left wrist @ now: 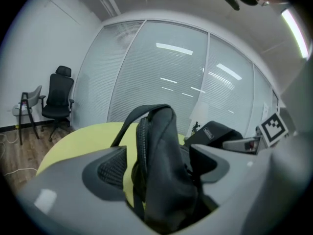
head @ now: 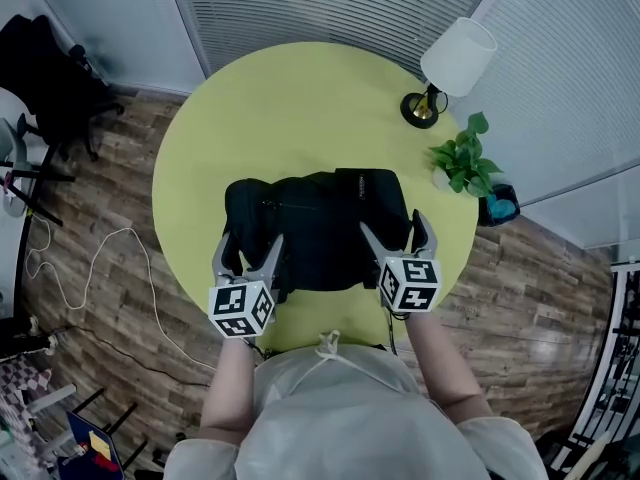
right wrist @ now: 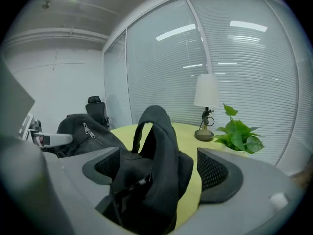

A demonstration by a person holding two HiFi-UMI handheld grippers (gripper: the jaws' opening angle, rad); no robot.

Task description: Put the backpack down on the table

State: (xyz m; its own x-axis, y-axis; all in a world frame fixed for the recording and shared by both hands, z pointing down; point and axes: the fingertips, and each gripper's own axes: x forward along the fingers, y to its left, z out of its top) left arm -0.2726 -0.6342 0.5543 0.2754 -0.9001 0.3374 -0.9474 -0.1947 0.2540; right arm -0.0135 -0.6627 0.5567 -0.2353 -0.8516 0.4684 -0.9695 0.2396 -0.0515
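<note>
1. Backpack (head: 320, 223), black soft fabric with zips: lying flat on the near half of the round yellow-green tabletop (head: 300, 98), its weight apparently carried there, so judged as already set down.
2. Left tool (head: 250, 250), grey with a black-and-white marker cube: at the near edge of the tabletop, jaws spread wide. One black padded strap fold (left wrist: 156, 146) standing between them, closer to one pad, not pinched.
3. Right tool (head: 393, 230), same make: also at the near edge of the tabletop, jaws spread. A second strap fold (right wrist: 161, 146) upright between the pads, with a gap on either side.
4. Likely reason: one strap taken on each side to keep the load level, and the jaws parted to let go once the tabletop bears it.
5. Count: one backpack, two tools, two strap folds. Also one white-shaded lamp (head: 455, 58) at the far right rim of the tabletop, and one green potted plant (head: 462, 158) on its right rim.
</note>
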